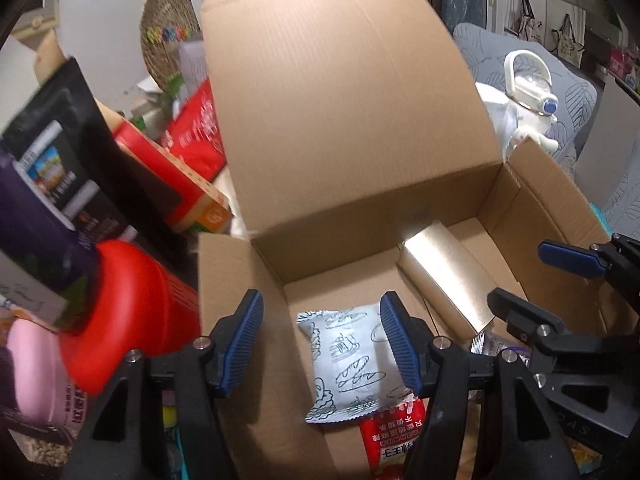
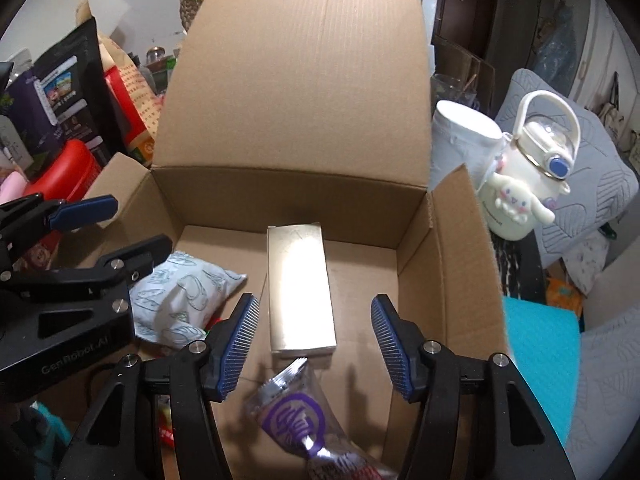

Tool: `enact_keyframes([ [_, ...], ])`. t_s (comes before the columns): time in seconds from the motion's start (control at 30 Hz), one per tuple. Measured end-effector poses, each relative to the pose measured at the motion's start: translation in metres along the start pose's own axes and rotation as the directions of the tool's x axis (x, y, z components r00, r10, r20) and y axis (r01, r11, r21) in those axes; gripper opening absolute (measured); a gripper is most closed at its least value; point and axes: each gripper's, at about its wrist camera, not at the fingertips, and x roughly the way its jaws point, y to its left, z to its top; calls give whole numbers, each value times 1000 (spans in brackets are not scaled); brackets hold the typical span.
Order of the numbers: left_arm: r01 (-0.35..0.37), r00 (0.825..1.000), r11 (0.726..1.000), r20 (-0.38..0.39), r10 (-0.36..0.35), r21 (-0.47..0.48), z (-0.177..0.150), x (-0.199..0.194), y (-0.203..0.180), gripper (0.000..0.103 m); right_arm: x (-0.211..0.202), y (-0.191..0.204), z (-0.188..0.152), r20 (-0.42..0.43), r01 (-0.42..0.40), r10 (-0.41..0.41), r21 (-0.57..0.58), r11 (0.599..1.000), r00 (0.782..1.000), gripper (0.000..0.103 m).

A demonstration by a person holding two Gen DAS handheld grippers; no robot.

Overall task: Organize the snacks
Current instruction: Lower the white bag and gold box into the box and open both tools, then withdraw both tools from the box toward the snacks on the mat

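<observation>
left gripper (image 1: 322, 344) jaws wide apart, holding nothing, over white bread-print packet (image 1: 348, 364) lying lengthwise near-to-far on box floor | right gripper (image 2: 316, 346) equally spread, empty, above purple-logo packet (image 2: 296, 420) | gold box (image 2: 301, 288) beyond, long axis toward far wall of cardboard box (image 2: 288, 100)

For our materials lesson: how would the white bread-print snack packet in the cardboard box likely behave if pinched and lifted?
The white bread-print snack packet looks puffed and pillowy, so it would probably squash and feel light. Its smooth wrapper may slip between pads. Lying flat on the cardboard box floor, it seems unlikely to roll.
</observation>
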Motion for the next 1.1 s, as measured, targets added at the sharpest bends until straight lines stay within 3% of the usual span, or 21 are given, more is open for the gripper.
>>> enact_keyframes([
  [0.47,28,990,999,136,-22,-39,1,-80,8,61,-86,5,2,140,32,-33,10,999,990,59],
  [1.0,48,956,998,291,-34,-41,-17,-175,12,61,-187,21,-19,310,53,-52,5,999,949,59],
  [1.1,43,950,998,310,-30,-37,-24,-189,12,61,-203,24,-28,340,49,-49,9,999,939,66],
])
